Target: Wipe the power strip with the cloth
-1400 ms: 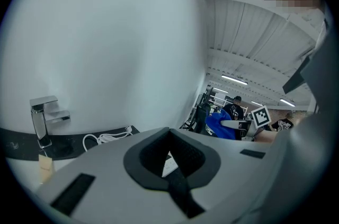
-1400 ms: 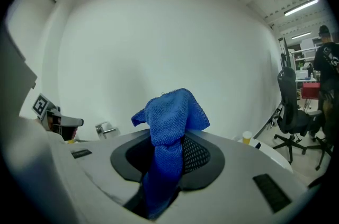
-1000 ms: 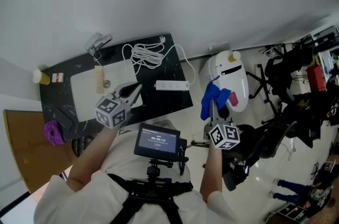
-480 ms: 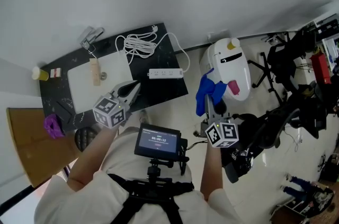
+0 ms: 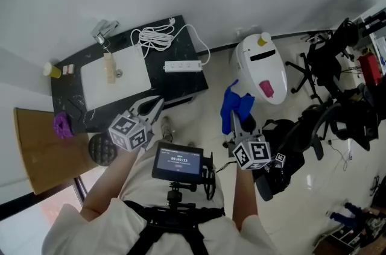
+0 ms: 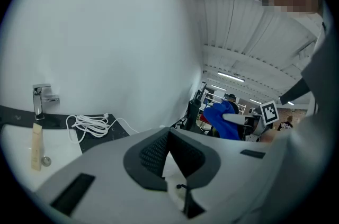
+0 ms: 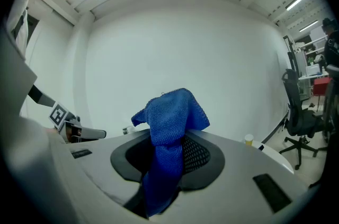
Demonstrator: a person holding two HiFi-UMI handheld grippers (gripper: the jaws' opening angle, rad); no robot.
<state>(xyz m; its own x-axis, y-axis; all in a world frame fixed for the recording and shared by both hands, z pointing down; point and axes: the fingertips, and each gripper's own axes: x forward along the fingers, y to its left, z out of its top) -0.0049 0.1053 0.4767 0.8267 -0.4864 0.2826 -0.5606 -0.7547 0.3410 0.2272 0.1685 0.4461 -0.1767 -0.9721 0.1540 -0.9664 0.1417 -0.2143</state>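
1. Status: the right gripper (image 5: 235, 122) has its jaws clamped on the blue cloth (image 5: 236, 104), which bunches above the tips and hangs below them. The left gripper (image 5: 155, 105) has its jaws closed, tips together, with nothing between them.
2. Position: the left gripper is by the near edge of the counter (image 5: 184, 88). The right gripper is out beyond the near right corner, over the floor.
3. Target: the power strip (image 5: 183, 66) lies flat near the right edge of the counter, between the coiled cable (image 5: 158, 38) at the far right corner and the near edge.
4. Approach: bring the right gripper in over the near right corner. Lower it until the free bunch of cloth, not the jaw tips, meets the strip's top face.
5. Stroke: wipe along the long axis, end to end, with light pressure. The strip looks light and will probably slide.
6. Restraint: press the closed left jaws on one end of the strip to hold it.
7. Caution: keep the clamp firm, as a loose fold may drag free.
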